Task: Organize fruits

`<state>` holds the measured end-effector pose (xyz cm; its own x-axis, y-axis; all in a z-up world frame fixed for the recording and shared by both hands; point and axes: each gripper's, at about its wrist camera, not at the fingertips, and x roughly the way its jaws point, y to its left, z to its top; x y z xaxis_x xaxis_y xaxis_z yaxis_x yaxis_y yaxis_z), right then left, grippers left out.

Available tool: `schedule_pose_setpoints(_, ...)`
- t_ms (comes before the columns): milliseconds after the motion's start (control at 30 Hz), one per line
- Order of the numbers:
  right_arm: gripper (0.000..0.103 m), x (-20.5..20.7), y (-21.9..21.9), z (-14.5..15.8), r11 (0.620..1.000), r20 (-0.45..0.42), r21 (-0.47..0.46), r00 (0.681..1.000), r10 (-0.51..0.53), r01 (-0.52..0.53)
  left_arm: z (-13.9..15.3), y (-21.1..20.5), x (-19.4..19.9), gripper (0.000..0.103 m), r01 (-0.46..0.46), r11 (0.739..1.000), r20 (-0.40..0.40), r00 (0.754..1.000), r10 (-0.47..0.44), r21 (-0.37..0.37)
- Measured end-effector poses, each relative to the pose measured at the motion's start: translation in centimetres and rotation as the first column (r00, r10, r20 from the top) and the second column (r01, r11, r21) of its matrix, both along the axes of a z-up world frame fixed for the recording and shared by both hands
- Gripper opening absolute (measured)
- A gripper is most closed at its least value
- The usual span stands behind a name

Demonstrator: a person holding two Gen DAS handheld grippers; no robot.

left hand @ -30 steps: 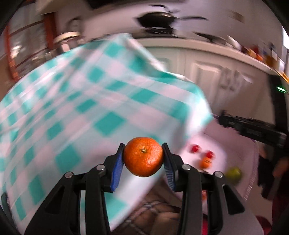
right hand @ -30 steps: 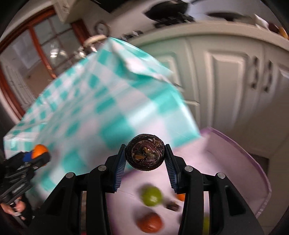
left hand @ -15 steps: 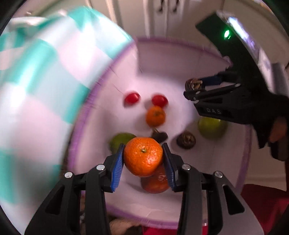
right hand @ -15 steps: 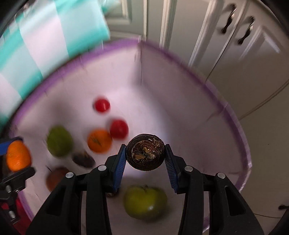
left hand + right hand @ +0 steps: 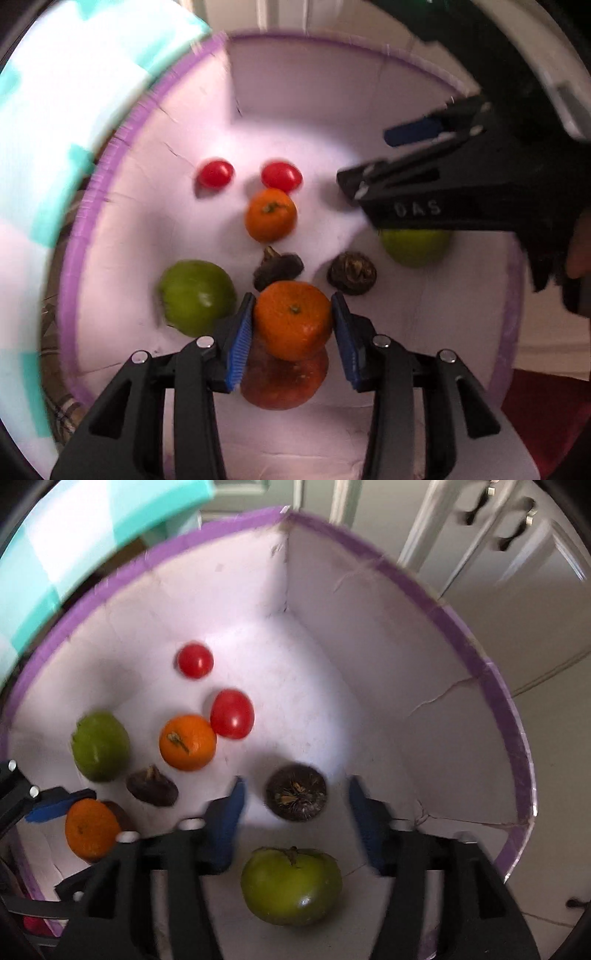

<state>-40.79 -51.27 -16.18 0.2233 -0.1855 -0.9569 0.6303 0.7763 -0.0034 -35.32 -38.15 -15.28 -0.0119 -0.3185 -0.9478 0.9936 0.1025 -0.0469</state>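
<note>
Tangerine (image 5: 293, 319) between opening left gripper (image 5: 293, 328)

In the right wrist view, the white cardboard box with purple-taped rim (image 5: 491, 686) has its widest bare floor from 12 to 3 o'clock, between the fruit and the far walls. Fruit crowds the 9 to 11 o'clock side: two red cherry tomatoes (image 5: 232, 713), a small orange mandarin (image 5: 187, 742), a green round fruit (image 5: 100, 746) and a dark wrinkled fruit (image 5: 152, 785). A large green tomato-shaped fruit (image 5: 291, 885) blocks 6 o'clock. The box walls stand high all around, so entry is from above. The teal-and-white checked tablecloth (image 5: 74, 535) overhangs at 10 o'clock. In the left wrist view, the other black gripper (image 5: 373, 166) bars 2 to 3 o'clock.
</note>
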Motion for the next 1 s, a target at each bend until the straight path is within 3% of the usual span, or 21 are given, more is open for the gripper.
schedule_pose_setpoints(100, 0.07, -0.7, -0.3, 1.4, 1.0, 0.053, -0.01, 0.998, -0.014, 0.015, 3.5, 2.1, 0.6, 0.057, -0.021, 0.992, 0.034, 0.999, 0.025, -0.127)
schedule_pose_setpoints(167, 0.073, -1.6, -0.3, 3.1, 0.999, 0.112, -0.026, 0.993, -0.025, 0.028, 6.8, 3.9, 0.9, 0.066, -0.026, 0.97, 0.061, 0.997, 0.042, -0.24)
schedule_pose_setpoints(233, 0.08, -2.1, -0.4, 5.1, 0.998, 0.19, -0.04, 0.981, -0.03, 0.038, 10.5, 5.8, 0.8, 0.086, -0.027, 0.932, 0.111, 0.991, 0.072, -0.362)
schedule_pose_setpoints(300, 0.088, -3.3, 0.3, 7.6, 0.996, 0.298, -0.069, 0.954, -0.038, 0.061, 14.4, 8.1, 0.6, 0.101, -0.016, 0.87, 0.13, 0.987, 0.092, -0.493)
schedule_pose_setpoints(333, 0.088, -3.8, 0.7, 8.5, 0.994, 0.34, -0.08, 0.94, -0.041, 0.072, 16.3, 9.1, 0.5, 0.101, -0.005, 0.83, 0.141, 0.985, 0.1, -0.557)
schedule_pose_setpoints(400, 0.088, -4.8, 1.3, 9.7, 0.991, 0.399, -0.078, 0.915, -0.065, 0.104, 17.8, 9.4, -0.2, 0.101, -0.004, 0.808, 0.153, 0.981, 0.116, -0.589)
schedule_pose_setpoints(433, 0.088, -5.0, 1.5, 9.9, 0.99, 0.409, -0.068, 0.908, -0.084, 0.123, 18.0, 9.6, -0.2, 0.101, -0.015, 0.813, 0.156, 0.979, 0.129, -0.582)
schedule_pose_setpoints(500, 0.088, -4.8, 1.5, 9.6, 0.987, 0.393, -0.039, 0.911, -0.126, 0.153, 17.0, 9.0, -0.1, 0.101, -0.052, 0.854, 0.161, 0.975, 0.156, -0.517)
schedule_pose_setpoints(633, 0.088, -3.8, 1.8, 7.1, 0.984, 0.301, -0.035, 0.941, -0.157, 0.176, 12.6, 7.5, -0.3, 0.101, -0.06, 0.927, 0.221, 0.963, 0.151, -0.37)
schedule_pose_setpoints(700, 0.088, -3.2, 1.8, 5.5, 0.982, 0.213, -0.043, 0.962, -0.173, 0.186, 9.8, 6.9, 0.1, 0.101, -0.063, 0.959, 0.229, 0.965, 0.13, -0.278)
schedule_pose_setpoints(867, 0.088, -2.7, 2.2, 3.5, 0.982, 0.136, -0.014, 0.974, -0.182, 0.186, 6.0, 6.5, 0.6, 0.101, -0.077, 0.988, 0.205, 0.973, 0.104, -0.137)
schedule_pose_setpoints(1000, 0.088, -2.3, 2.7, 2.7, 0.986, 0.116, -0.01, 0.98, -0.163, 0.165, 5.0, 6.4, 0.5, 0.101, -0.077, 0.992, 0.198, 0.975, 0.097, -0.104)
